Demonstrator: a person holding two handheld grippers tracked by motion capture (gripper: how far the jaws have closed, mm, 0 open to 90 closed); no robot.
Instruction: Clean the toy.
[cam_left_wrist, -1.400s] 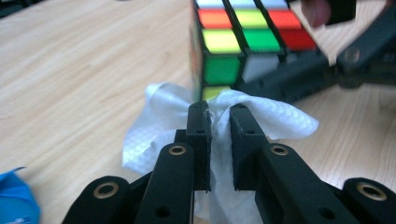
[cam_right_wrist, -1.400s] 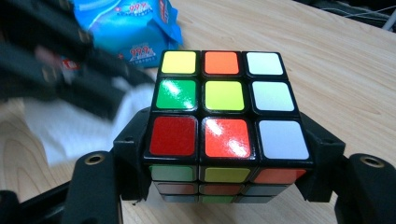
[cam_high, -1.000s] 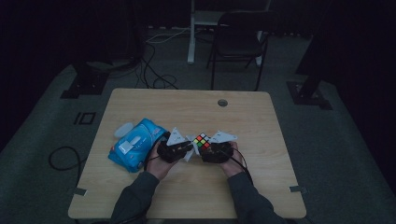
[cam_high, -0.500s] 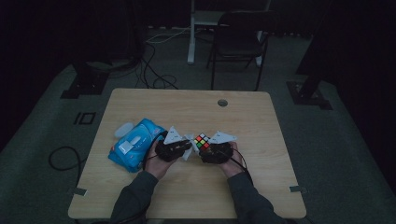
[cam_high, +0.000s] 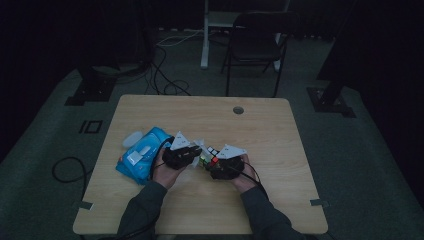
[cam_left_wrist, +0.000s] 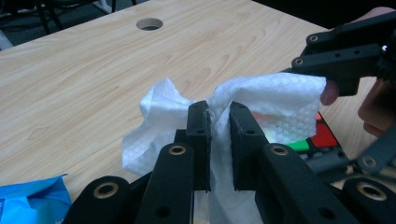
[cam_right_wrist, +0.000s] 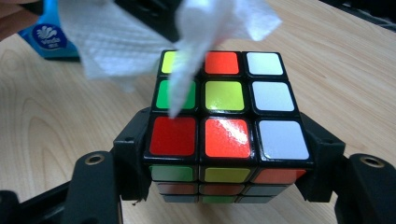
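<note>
Little is moving since before: both grippers are staying together near the table's middle. Left gripper (cam_left_wrist: 219, 140) is pinching a wipe (cam_left_wrist: 271, 100), draping it over the cube (cam_right_wrist: 224, 119), clamped by the right gripper (cam_right_wrist: 224, 186) just to its right.

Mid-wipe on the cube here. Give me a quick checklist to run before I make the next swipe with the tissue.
1. Right gripper clamped on the Rubik's cube: ok, jaws press both sides.
2. Left gripper holding the wet wipe: ok, wipe pinched between the jaws.
3. Wipe touching the cube's top face: ok, a strip drapes over the left column in the right gripper view.
4. Whole top face covered: not ok, the white column is still bare.
5. Wipes pack out of the way: ok, at the left on the table.
6. Cube clean: cannot tell.
</note>
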